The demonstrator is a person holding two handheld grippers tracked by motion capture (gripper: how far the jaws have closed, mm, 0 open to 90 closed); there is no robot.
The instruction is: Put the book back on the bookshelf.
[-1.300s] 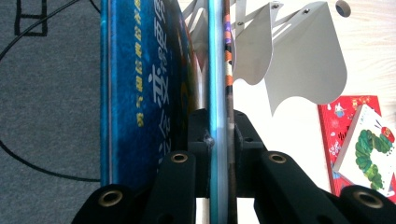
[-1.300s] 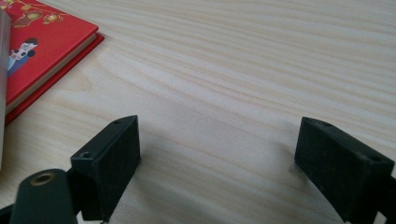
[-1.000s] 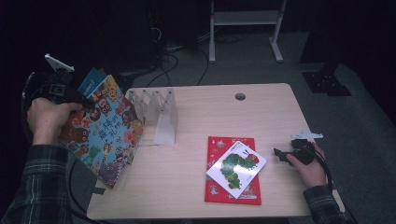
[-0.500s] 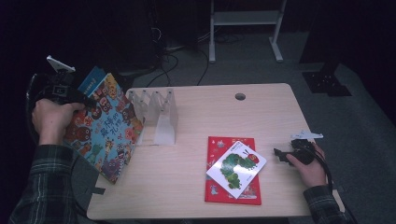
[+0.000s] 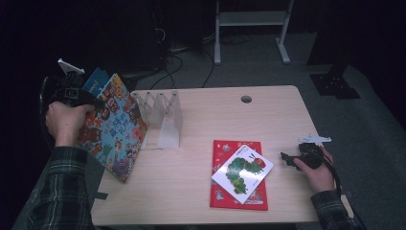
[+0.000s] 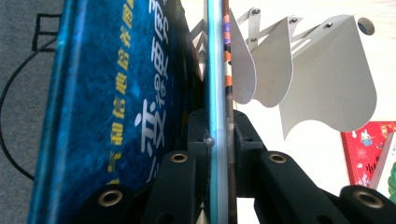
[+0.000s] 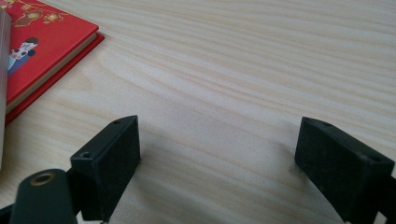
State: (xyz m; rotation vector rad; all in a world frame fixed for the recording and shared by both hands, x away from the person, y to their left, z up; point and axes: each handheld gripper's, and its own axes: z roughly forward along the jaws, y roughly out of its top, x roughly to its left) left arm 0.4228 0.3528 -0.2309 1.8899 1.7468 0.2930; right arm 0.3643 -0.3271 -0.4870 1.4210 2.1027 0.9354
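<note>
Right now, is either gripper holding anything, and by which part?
The left gripper clamps the colourful picture book by its thin edge near one corner. The right gripper is open on the table, holding nothing.

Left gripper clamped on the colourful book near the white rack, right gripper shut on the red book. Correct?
Not quite. The right gripper is open and rests on the bare table, apart from the red book, as the right gripper view shows. The left gripper is clamped on the colourful book near the white rack.
</note>
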